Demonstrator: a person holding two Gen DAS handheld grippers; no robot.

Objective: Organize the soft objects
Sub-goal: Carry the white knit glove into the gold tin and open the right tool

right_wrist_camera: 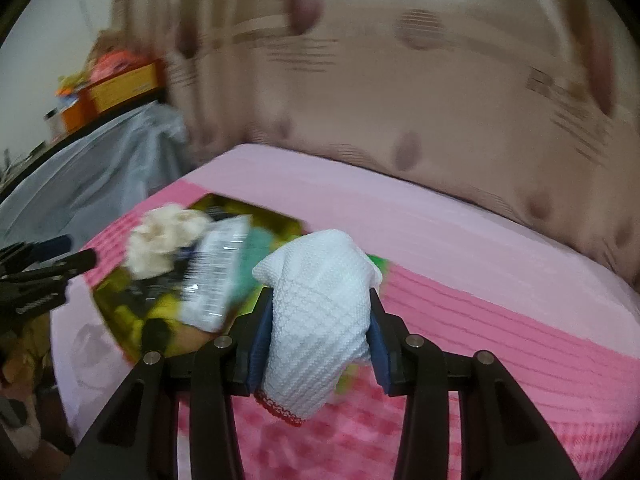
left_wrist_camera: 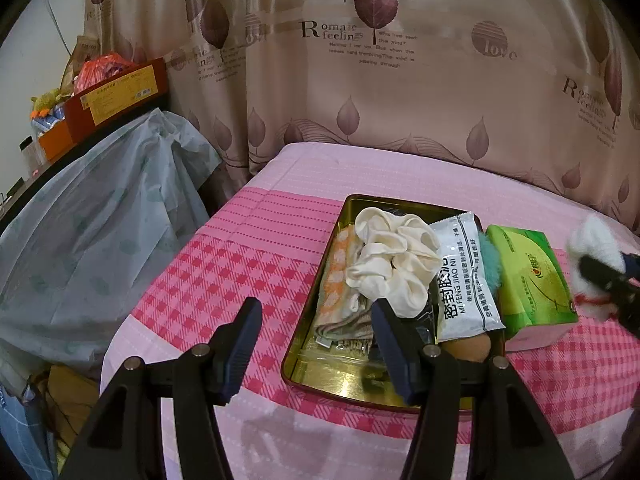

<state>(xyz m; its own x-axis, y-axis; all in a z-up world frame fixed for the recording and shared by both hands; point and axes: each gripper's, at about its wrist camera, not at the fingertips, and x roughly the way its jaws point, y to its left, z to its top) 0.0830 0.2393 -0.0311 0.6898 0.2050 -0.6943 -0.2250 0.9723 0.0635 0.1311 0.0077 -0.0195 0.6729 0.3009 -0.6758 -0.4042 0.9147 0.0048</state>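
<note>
The right gripper [right_wrist_camera: 318, 344], jaws clamped on a white waffle-knit cloth with a red scalloped hem [right_wrist_camera: 320, 300], holds it above the pink checked bed cover [right_wrist_camera: 500, 312], to the right of the gold metal tray [left_wrist_camera: 316, 376]. The left gripper [left_wrist_camera: 316, 344], jaws open and empty, hovers over the tray's near-left edge. The bunched cloth's long axis runs roughly along the jaws, hem hanging toward the camera and folded end pointing ahead; the transfer likely goes best carried high enough to clear the green tissue pack [left_wrist_camera: 532, 280] and released over free tray space.
</note>
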